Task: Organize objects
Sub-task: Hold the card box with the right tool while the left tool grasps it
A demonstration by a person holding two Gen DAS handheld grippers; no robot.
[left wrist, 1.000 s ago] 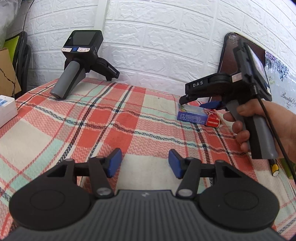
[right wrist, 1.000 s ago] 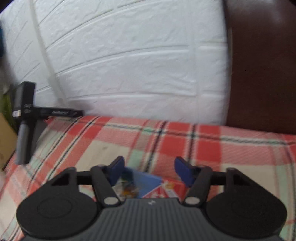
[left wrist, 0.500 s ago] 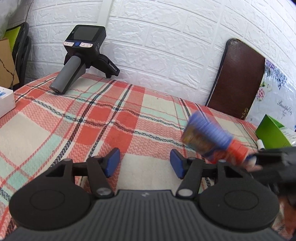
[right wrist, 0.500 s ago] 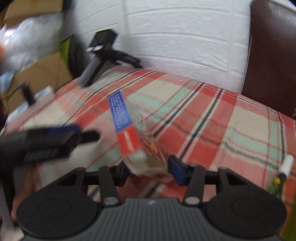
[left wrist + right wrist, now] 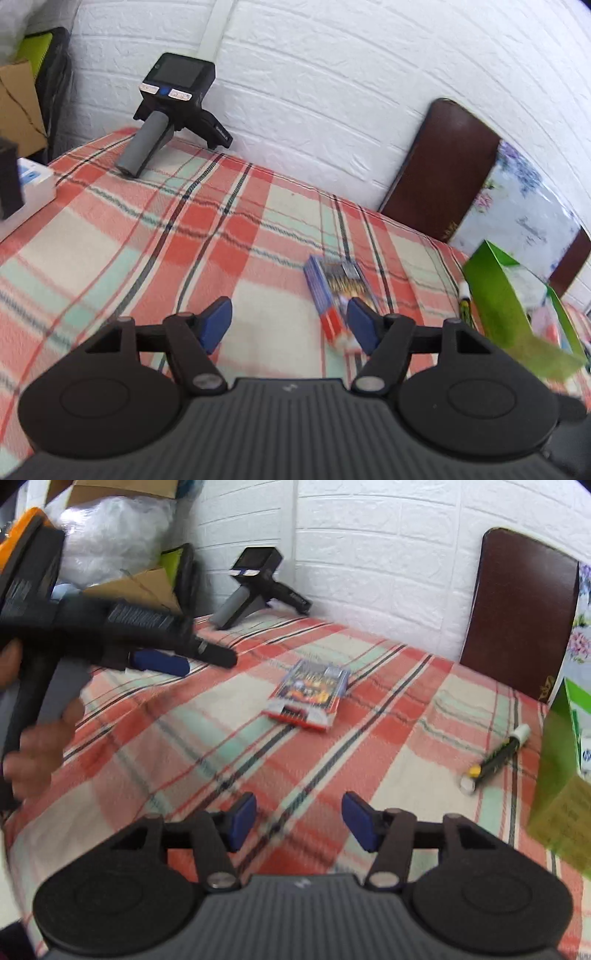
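Note:
A flat blue and red box (image 5: pixel 310 694) lies face up on the plaid cloth, free of both grippers. My right gripper (image 5: pixel 301 821) hovers well short of it, jaws opening, nothing between them. In the left wrist view the same box (image 5: pixel 332 291) sits just ahead, partly behind my right-hand fingertip (image 5: pixel 364 325). My left gripper (image 5: pixel 290 325) is also opening and holds nothing. From the right wrist view, a hand holds that left gripper (image 5: pixel 192 657) at the left, above the cloth.
A spare handheld gripper (image 5: pixel 173 110) stands at the back by the white brick wall. A black marker (image 5: pixel 495 758) and an open green box (image 5: pixel 561 775) are at the right. A brown chair back (image 5: pixel 439 170) leans behind the table. A white box (image 5: pixel 29 188) sits at the left edge.
The right gripper lifted the box from the back of the table, carried it toward the middle, let it go onto the cloth and drew back. The left gripper rose slightly and widened.

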